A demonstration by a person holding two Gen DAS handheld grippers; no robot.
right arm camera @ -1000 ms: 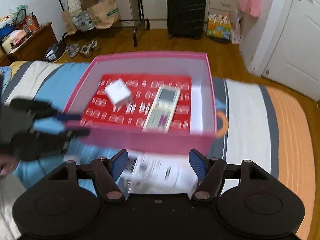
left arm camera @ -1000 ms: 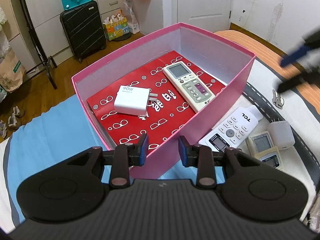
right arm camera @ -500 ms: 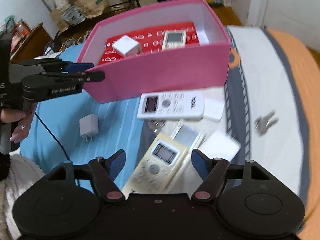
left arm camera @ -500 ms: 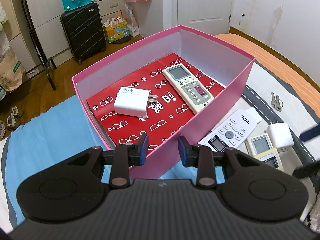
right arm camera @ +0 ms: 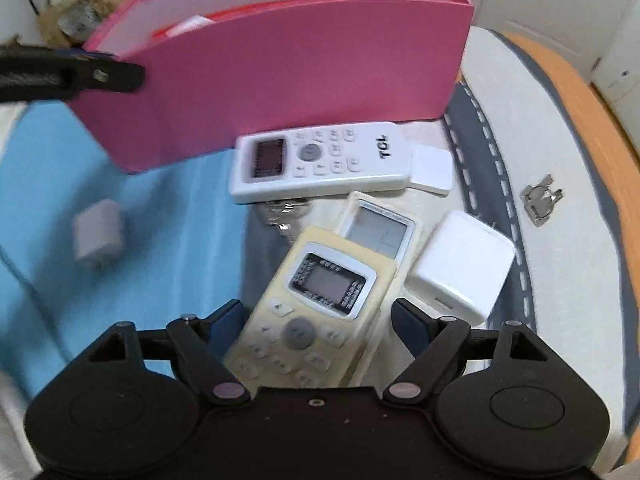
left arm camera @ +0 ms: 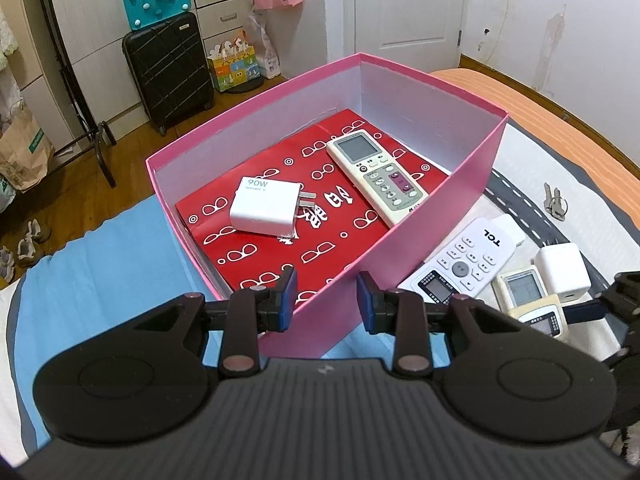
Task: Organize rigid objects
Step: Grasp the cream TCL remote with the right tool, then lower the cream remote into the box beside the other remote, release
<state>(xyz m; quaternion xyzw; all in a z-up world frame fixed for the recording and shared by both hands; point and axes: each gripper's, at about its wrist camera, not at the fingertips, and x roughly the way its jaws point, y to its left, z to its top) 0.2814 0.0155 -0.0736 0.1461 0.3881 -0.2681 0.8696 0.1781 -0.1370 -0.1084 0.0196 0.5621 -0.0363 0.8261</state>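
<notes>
**Right gripper spread over the cream remote, left gripper closed at the box corner**

Straddling the near end of the cream remote (right arm camera: 316, 308), the right gripper (right arm camera: 316, 320) has its jaws wide apart, one blue pad on each side of the remote's button end, and neither pad presses on it. The jaws have just been opening. This remote lies tilted on the bedspread (right arm camera: 560, 240), partly on top of a second pale remote with a large screen (right arm camera: 380, 228). Just beside them on the right sits a white charger cube (right arm camera: 460, 268). Beyond these lies the white TCL remote (right arm camera: 320, 164), close against the outer wall of the pink box (right arm camera: 280, 76), with a small white block (right arm camera: 432, 168) touching its far end. A small grey plug (right arm camera: 100, 234) lies alone on the blue stripe to the left, blurred. A bunch of keys (right arm camera: 540, 200) lies well apart on the right.

The left gripper (left arm camera: 326, 300) hovers at the near corner of the box with its jaws drawn in as far as they go and nothing between them. Inside the box, on red patterned paper (left arm camera: 280, 248), rest a white 90W charger (left arm camera: 266, 208) and, farther back, a grey-white remote (left arm camera: 376, 176), apart from each other. Past the box stand a black suitcase (left arm camera: 168, 72) and a white door (left arm camera: 408, 8).
</notes>
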